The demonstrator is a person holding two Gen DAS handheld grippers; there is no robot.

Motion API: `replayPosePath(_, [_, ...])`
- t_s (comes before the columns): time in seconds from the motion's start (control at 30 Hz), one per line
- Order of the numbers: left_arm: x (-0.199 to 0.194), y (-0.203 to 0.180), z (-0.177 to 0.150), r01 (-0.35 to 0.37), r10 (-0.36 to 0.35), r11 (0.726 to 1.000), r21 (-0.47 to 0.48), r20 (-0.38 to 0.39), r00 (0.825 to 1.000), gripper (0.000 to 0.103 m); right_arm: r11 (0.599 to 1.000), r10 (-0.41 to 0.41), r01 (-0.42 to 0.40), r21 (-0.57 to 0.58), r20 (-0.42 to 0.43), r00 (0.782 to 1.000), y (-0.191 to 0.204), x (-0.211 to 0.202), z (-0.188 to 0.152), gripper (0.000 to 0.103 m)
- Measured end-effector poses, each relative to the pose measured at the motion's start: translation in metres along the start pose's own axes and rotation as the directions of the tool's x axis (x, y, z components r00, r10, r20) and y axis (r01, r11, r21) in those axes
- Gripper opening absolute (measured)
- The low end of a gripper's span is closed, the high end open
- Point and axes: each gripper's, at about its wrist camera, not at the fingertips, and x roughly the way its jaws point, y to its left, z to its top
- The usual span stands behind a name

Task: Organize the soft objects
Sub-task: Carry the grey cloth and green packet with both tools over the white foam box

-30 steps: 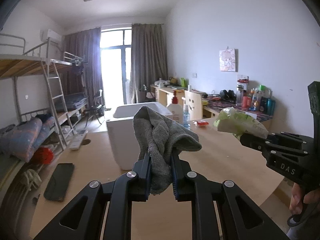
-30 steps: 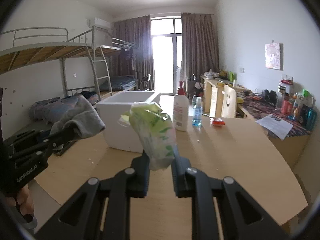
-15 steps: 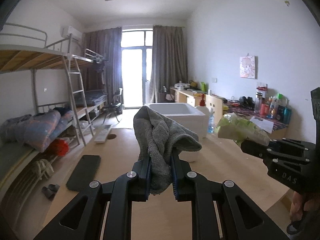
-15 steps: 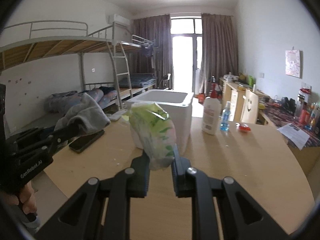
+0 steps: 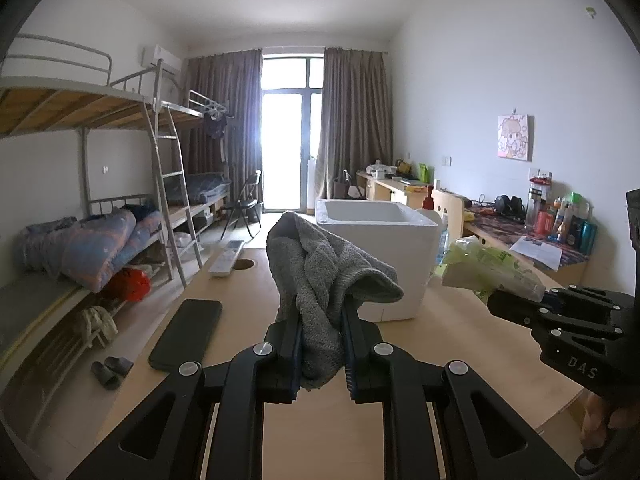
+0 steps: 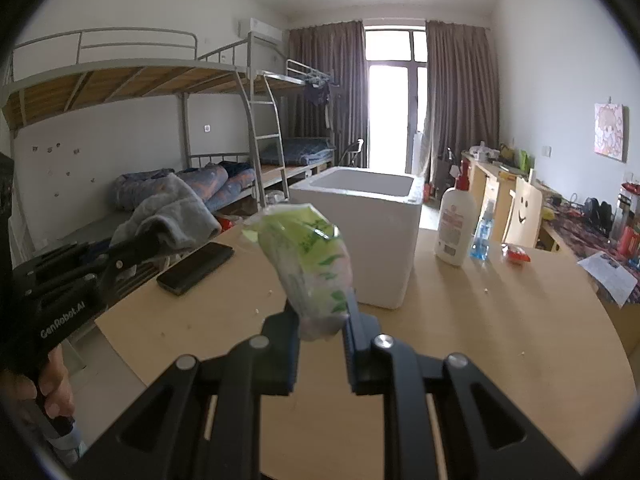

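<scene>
My left gripper is shut on a grey towel and holds it above the wooden table. The towel also shows in the right wrist view. My right gripper is shut on a green-and-white tissue pack, also seen at the right of the left wrist view. An open white foam box stands on the table just beyond both grippers; it also shows in the right wrist view.
A black phone lies on the table to the left and a white remote further back. A white pump bottle, a small blue bottle and a red packet stand right of the box. Bunk beds line the left wall.
Both grippers have swung to the left with their loads still held. The box now sits more to the right in both views and the phone has come into the right wrist view.
</scene>
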Motion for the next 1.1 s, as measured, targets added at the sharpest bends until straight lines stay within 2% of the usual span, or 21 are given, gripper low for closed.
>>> replayPosePath(0.43, [0.025, -0.002, 0.016, 0.026, -0.026, 1.000, 0.011, -0.007, 1.000, 0.018, 0.999, -0.025, 0.025, 0.028, -0.007, 1.000, -0.008, 0.010, 0.012, 0.022])
replayPosePath(1.1, [0.078, -0.005, 0.081, 0.049, -0.048, 0.999, 0.025, -0.003, 0.999, 0.018, 0.998, -0.060, 0.060, 0.035, -0.008, 0.998, -0.033, 0.040, 0.076, 0.022])
